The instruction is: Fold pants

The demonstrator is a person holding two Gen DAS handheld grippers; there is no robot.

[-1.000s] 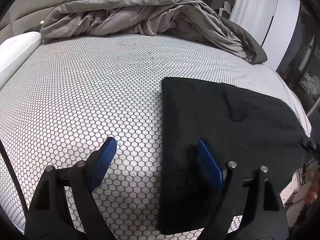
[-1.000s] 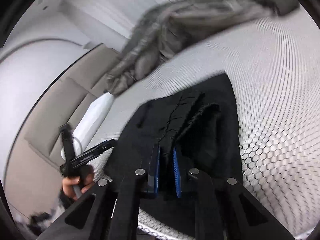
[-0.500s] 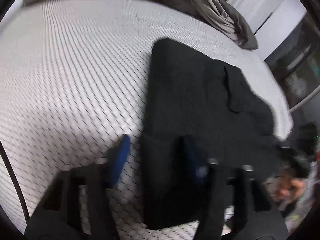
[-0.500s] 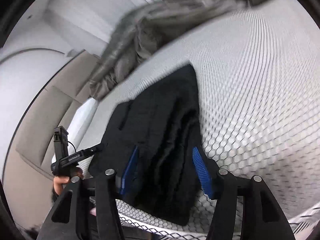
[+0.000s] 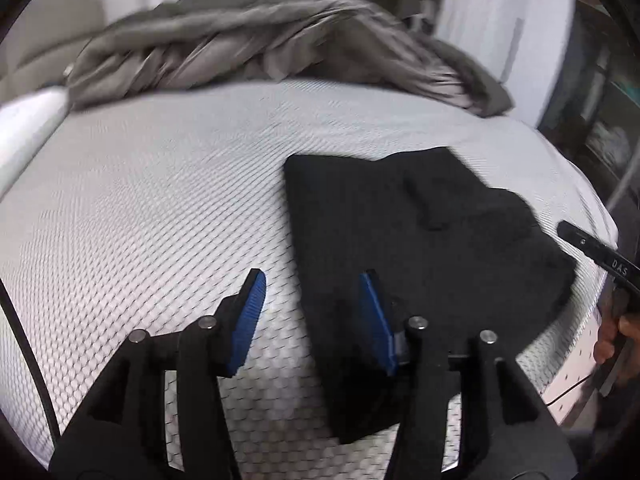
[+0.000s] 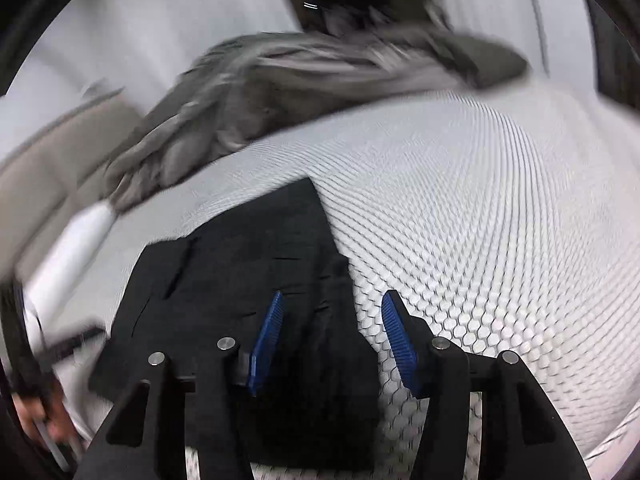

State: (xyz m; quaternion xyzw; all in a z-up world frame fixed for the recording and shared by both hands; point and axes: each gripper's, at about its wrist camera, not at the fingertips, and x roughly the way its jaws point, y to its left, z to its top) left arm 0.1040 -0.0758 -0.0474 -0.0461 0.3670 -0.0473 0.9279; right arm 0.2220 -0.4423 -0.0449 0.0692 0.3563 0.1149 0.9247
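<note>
Lying folded on the honeycomb-patterned mattress [image 5: 160, 208], black pants [image 5: 420, 232] rest near its front edge; left gripper [image 5: 312, 308] and right gripper [image 6: 332, 328], jaws just widened, hover released, grasping nothing.

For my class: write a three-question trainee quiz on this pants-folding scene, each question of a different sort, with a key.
1. True or false: the right gripper is clamped on the black pants.
2. What lies bunched at the far end of the mattress? A) grey blanket B) towel C) jacket
3. Fill in: the left gripper straddles the pants' ____ edge in its view.

Key: 1 false, its jaws are open; 2 A; 3 left.
</note>
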